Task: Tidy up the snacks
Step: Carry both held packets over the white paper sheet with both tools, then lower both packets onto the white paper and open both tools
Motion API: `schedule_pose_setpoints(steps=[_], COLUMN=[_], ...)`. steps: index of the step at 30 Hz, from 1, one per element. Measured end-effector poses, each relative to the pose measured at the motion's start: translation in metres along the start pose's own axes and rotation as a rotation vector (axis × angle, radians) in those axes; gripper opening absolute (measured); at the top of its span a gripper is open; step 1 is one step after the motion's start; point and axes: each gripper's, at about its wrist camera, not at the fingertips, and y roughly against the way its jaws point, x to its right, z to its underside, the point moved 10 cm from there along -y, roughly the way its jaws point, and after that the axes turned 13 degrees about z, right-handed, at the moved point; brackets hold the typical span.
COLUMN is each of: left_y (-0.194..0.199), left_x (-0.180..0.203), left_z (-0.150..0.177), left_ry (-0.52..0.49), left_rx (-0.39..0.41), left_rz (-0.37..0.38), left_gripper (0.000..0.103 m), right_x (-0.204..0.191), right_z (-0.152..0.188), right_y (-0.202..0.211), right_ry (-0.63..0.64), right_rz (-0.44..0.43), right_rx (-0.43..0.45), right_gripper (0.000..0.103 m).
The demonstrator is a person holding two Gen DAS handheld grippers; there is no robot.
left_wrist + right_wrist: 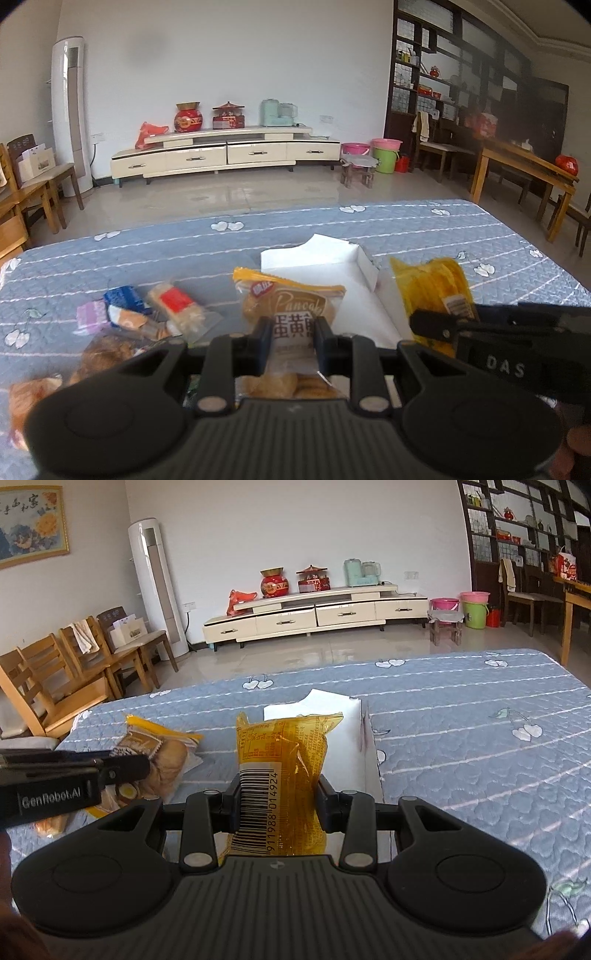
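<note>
A: What does each claw hold?

B: The left claw (291,332) is clamped on a pancake pack (291,306), lifted just left of the white box (364,267). The right claw (277,794) pinches a yellow pack (282,749) in front of the box (351,716), apparently above its open tray.

A: How should the drop go?

B: Probably one pack at a time: each is carried over the box floor, lowered flat, and only then do the jaws part. The box wall looks flimsy, so neither claw should knock it.

A: And the count?

B: One box, two packs held. On the bed (424,229), left of the box, lies a loose pile (147,314): at least five more wrapped snacks, though the nearest are blurred and partly hidden.
</note>
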Motion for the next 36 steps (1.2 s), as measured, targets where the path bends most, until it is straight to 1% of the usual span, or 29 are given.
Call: schedule_pose_setpoints(steps=[14,21,27,33,36], left_y=[-0.053,-0.077,-0.092,-0.105,-0.111], left_x=[0.017,0.019,0.015,0.014,0.017], left_z=[-0.005,-0.003,-0.001,-0.001,-0.002], left_ry=[0.007,0.014,0.019,0.022,0.034], left_rx=[-0.048,-0.075,-0.092,-0.101,-0.109], left_rz=[0.038,0.044,0.042,0.045,0.078], left_gripper=[0.023,0.023,0.023,0.023,0.022], right_x=[-0.011,-0.022,-0.033,-0.037,-0.036], right_z=[-0.014,-0.011,-0.005,-0.007,-0.009], right_y=[-0.036,-0.061,-0.075,-0.08,-0.076], right_ry=[0.035,0.04,0.061,0.074,0.076], right_rz=[0.002,-0.01,-0.006,0.006,0.013], right_rx=[-0.047,-0.114,-0.15,-0.161,-0.144], right_gripper=[0.046,0.046,0.046,0.046,0.047])
